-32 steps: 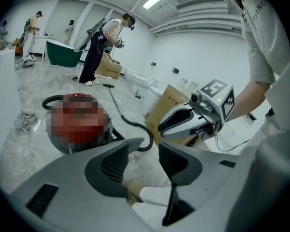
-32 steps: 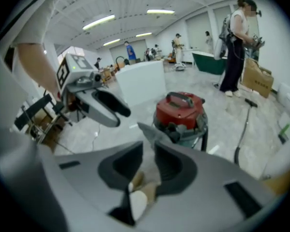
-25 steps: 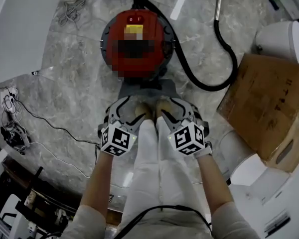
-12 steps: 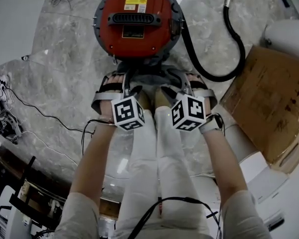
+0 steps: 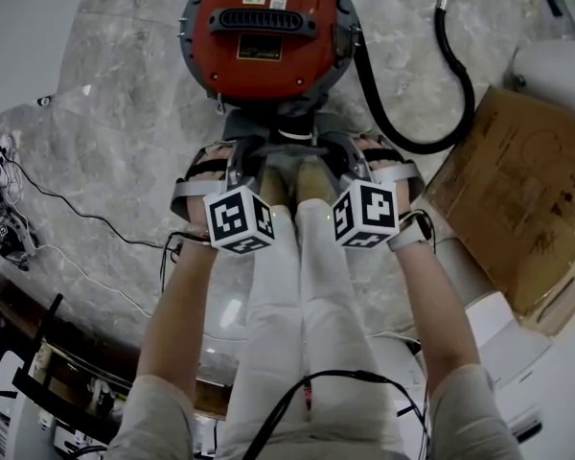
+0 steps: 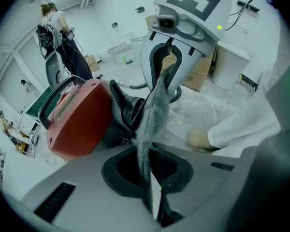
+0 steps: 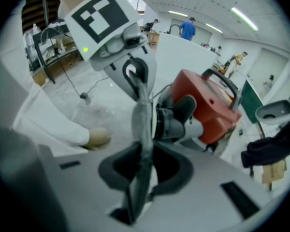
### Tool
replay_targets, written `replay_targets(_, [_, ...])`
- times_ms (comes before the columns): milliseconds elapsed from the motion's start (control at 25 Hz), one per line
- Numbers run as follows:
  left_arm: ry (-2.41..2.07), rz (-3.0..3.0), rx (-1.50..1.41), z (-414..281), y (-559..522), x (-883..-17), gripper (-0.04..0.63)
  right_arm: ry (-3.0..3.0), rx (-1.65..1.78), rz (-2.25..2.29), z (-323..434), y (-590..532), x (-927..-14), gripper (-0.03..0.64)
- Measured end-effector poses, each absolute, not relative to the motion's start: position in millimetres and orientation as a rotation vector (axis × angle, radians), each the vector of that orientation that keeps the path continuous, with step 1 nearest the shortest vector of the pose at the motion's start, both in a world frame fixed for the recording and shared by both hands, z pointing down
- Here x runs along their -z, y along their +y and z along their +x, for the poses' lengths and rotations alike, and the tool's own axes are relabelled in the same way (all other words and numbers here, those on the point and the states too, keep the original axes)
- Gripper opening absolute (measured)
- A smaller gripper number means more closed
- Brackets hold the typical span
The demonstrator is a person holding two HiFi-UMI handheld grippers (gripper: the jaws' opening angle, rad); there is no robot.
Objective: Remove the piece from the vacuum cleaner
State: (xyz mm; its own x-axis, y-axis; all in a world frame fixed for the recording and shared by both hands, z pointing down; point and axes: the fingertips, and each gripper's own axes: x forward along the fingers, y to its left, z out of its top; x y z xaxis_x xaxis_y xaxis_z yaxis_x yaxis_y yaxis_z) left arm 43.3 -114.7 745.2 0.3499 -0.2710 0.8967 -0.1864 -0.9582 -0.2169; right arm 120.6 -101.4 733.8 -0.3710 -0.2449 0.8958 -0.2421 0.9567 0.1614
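The left gripper (image 6: 147, 178) and right gripper (image 7: 140, 178) have just been closing and each is clamped on the thin grey piece (image 6: 153, 110). It sits at the near side of the red vacuum cleaner (image 5: 264, 36) on the marble floor (image 5: 125, 113). An uneven pull could tear the piece or drag the canister along. How it attaches to the vacuum is hidden behind the jaws.

Glossy grey veined marble floor (image 5: 125, 132); cardboard box (image 5: 527, 199) at right, beside white ceramic fixtures (image 5: 556, 65); loose cables (image 5: 10, 209) at left; white walls (image 6: 101, 4); ceiling strip lights (image 7: 241, 16)
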Motion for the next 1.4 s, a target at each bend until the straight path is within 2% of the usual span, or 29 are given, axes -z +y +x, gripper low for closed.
replay_targets(120, [0.43, -2.552, 1.69, 42.6, -108.6, -736.0, 0.031, -2.008, -0.11, 0.408, 121.5, -98.7, -735.6, 0.037])
replay_targets(320, [0.469, -2.573, 1.669, 46.0, -105.9, -721.6, 0.031, -2.042, -0.275, 0.471, 125.8, -101.7, -739.8, 0.031])
replay_targets(920, [0.58, -2.746, 1.852, 33.5, -97.1, -768.9, 0.031, -1.916, 0.093, 0.292, 107.1, -95.9, -706.7, 0.027])
replay_targets(1200, [0.678, -2.83, 1.76, 44.0, -92.4, -728.0, 0.031, -1.906, -0.06, 0.357, 128.0, -98.4, -726.2, 0.027])
replay_targets(1400, [0.666, -2.77, 1.715, 52.9, -97.6, -700.0, 0.029, -1.945, -0.309, 0.469, 132.5, -96.7, -745.6, 0.026])
